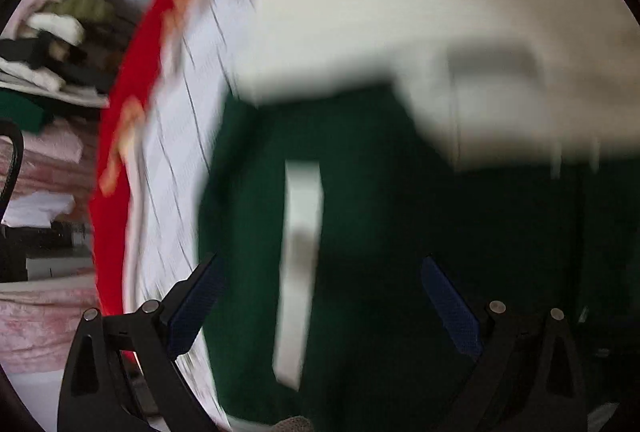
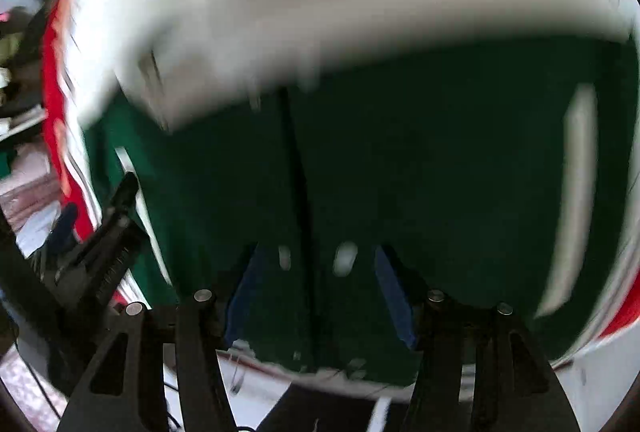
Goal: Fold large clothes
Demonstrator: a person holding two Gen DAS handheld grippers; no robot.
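Both grippers — left gripper (image 1: pixel 322 302) and right gripper (image 2: pixel 316 292) — hang released over the green jacket (image 1: pixel 380 212), unfolded; next, grasp an edge.

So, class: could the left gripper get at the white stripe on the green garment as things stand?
Probably yes: the left gripper has its jaws open, and the white stripe on the green garment lies between them with nothing covering it.
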